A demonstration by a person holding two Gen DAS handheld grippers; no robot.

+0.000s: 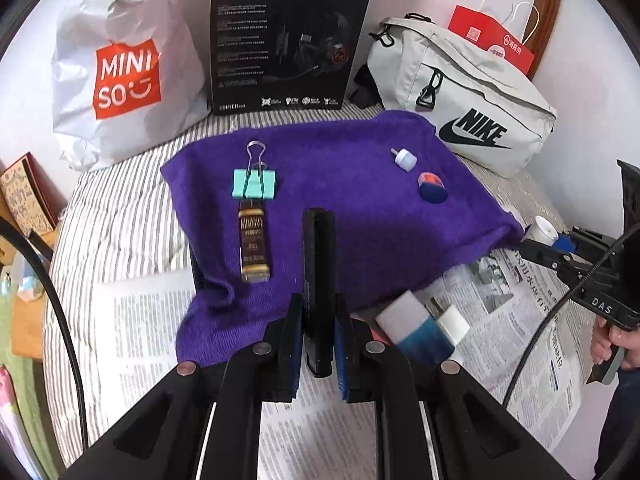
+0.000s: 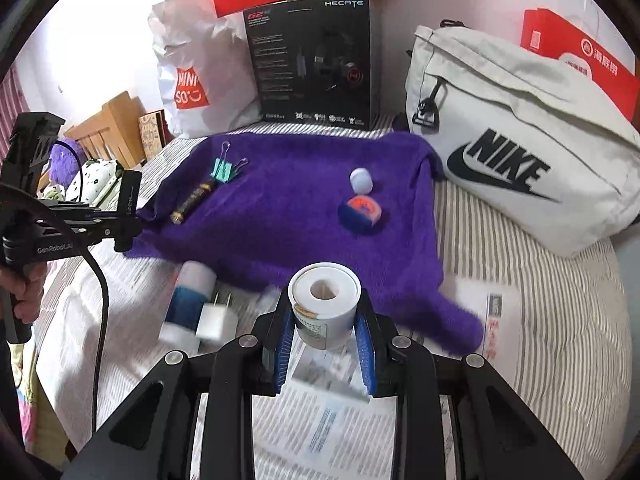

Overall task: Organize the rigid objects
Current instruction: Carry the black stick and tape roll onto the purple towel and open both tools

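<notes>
Nearest our lens, the left gripper (image 1: 316, 344) is clamped on a slim black case (image 1: 318, 280), long axis pointing ahead over the purple towel's (image 1: 360, 216) near edge. We judge its placement lies straight ahead, beside the amber bottle (image 1: 253, 245) and teal binder clip (image 1: 255, 184) at the towel's left. Our right gripper (image 2: 325, 340) grips a white bottle (image 2: 324, 304) upright, short of the towel's near-right corner. A blue-and-orange tape roll (image 2: 360, 210) and small white cap (image 2: 361, 181) occupy the right side.
</notes>
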